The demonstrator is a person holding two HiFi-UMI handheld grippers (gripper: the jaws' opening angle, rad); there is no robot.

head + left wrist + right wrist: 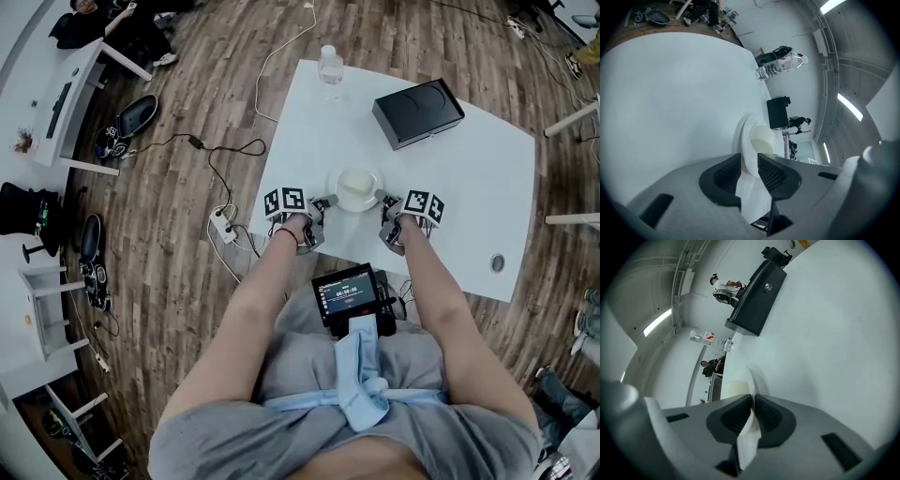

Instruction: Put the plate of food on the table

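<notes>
The plate (339, 175) is small, round and white, with a shallow raised rim, and it carries a single pale, cream-coloured block of food (357, 187) at its middle. It lies flat with its open face up and appears to rest on the white table (469, 187), close to the table's near edge and straight in front of the person. Being round, it has no long axis to speak of (the block on it looks roughly square from above, so it gives no clear direction either). The left gripper (325, 201) reaches in at the plate's left side; in its own view the rim stands between the two dark pads, but the pads are parted and a thin gap shows beside the rim, so nothing is pinched there. The right gripper (382, 198) comes in from the opposite side, and its view shows both pads pressed together on the plate's thin edge. Farther back on the table a black box (417, 112) lies to the right, and a clear water bottle (330, 64) stands at the far edge.
</notes>
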